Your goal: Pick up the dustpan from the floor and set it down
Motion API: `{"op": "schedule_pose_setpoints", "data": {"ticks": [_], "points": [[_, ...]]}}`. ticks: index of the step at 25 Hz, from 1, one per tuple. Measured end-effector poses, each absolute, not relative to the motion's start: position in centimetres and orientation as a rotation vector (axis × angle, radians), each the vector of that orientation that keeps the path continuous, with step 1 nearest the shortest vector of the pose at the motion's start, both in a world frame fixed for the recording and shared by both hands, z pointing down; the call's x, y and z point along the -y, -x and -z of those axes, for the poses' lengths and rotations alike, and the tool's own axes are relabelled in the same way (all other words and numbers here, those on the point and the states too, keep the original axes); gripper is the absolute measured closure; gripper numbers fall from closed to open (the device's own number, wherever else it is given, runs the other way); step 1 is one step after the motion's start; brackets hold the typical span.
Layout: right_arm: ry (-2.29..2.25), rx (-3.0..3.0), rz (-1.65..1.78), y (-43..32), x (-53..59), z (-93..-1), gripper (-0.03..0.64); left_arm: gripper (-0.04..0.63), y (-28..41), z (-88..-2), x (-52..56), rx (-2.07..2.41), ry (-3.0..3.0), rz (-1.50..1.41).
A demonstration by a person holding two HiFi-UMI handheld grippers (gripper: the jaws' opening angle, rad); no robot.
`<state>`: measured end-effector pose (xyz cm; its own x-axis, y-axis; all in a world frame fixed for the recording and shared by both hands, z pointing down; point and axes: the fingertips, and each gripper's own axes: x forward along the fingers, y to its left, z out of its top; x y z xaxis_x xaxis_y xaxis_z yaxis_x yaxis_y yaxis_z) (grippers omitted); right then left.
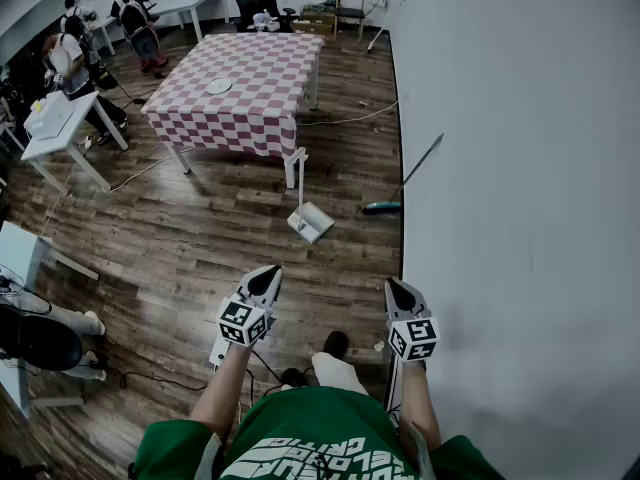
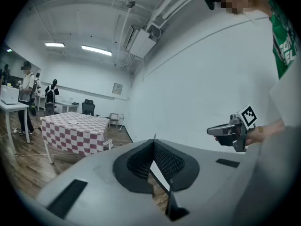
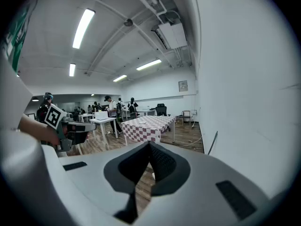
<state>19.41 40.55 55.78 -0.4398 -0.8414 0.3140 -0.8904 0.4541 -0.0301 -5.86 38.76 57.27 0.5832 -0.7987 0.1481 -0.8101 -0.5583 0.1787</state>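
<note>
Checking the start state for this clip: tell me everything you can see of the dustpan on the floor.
The dustpan is pale, whitish and plastic-looking: a shallow pan with a thin handle standing up from it, topped by a short grip. It rests on the wood floor just in front of the checked table, by a table leg. Only the floor touches it; the left gripper and right gripper, both shut and empty, are well short of it.
</note>
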Motion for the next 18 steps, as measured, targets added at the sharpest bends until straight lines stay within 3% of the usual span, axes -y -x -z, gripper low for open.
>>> {"op": "schedule_pose_setpoints", "data": {"ticks": [18], "points": [[-1.500, 2.464, -0.304, -22.9, -31.8, -56.0, 0.609, 0.591, 3.2, -57.7, -30.4, 1.357, -2.589, -0.126]]}}
